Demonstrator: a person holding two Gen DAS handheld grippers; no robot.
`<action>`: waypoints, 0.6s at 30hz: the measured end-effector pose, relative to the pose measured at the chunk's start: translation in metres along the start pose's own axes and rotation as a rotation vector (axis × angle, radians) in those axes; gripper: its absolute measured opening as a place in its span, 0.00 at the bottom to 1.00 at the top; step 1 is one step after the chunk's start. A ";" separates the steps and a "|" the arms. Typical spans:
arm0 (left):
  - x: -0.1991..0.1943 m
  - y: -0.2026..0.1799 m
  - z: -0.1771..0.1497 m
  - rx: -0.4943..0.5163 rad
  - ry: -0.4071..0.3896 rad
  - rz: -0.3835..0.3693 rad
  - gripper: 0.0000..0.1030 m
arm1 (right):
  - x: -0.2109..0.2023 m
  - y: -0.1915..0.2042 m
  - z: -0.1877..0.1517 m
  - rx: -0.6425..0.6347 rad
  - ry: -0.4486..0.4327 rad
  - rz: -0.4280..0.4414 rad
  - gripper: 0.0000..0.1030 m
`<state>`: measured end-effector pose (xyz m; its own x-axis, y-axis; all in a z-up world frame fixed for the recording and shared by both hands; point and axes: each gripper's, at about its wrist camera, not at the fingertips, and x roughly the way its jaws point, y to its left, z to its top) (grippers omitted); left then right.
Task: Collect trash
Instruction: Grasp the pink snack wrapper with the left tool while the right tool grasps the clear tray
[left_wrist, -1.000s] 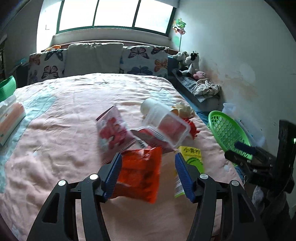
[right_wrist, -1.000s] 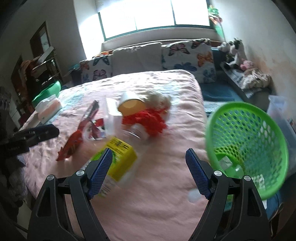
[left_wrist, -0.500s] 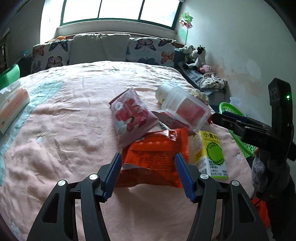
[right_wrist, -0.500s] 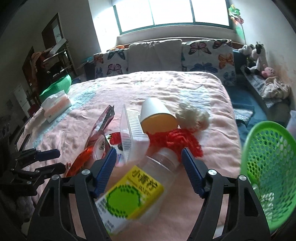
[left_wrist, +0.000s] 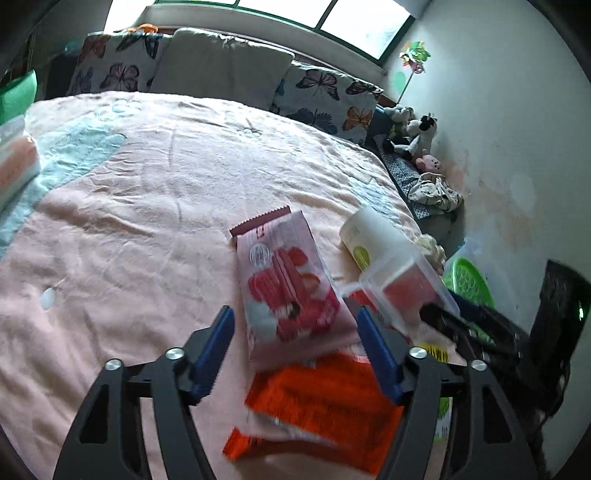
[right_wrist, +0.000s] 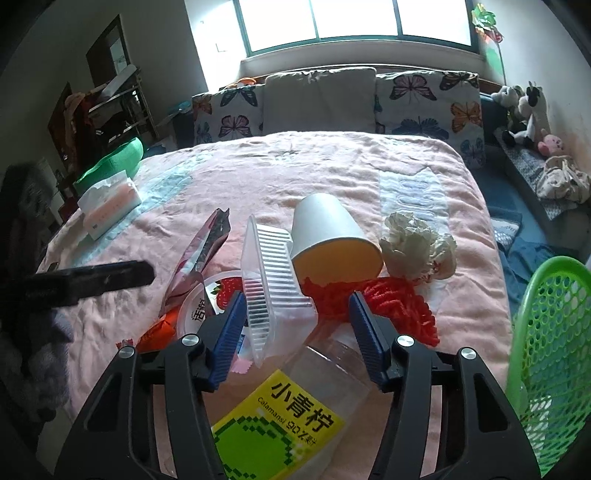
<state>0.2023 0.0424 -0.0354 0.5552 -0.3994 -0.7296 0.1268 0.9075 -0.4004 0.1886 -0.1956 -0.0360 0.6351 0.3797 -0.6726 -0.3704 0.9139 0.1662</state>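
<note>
Both tongs gape empty: right tongs (right_wrist: 295, 334) straddle the clear plastic tray (right_wrist: 275, 291), basket (right_wrist: 546, 354) just right.

Both the left gripper (left_wrist: 295, 354) and right gripper (right_wrist: 297, 334) have black angular frames, silver screws, and ribbed blue fingers (right_wrist: 229, 338).
</note>
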 end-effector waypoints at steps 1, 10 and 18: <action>0.004 0.000 0.004 0.000 0.006 0.000 0.65 | 0.002 0.000 0.000 -0.001 0.002 -0.003 0.54; 0.036 0.006 0.031 -0.039 0.048 0.047 0.78 | 0.009 -0.005 0.002 0.011 0.024 0.024 0.40; 0.055 0.015 0.038 -0.087 0.090 0.017 0.78 | 0.009 -0.006 0.002 0.020 0.020 0.038 0.26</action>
<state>0.2657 0.0392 -0.0604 0.4799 -0.3979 -0.7819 0.0441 0.9011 -0.4314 0.1981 -0.1977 -0.0413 0.6070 0.4113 -0.6799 -0.3800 0.9017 0.2063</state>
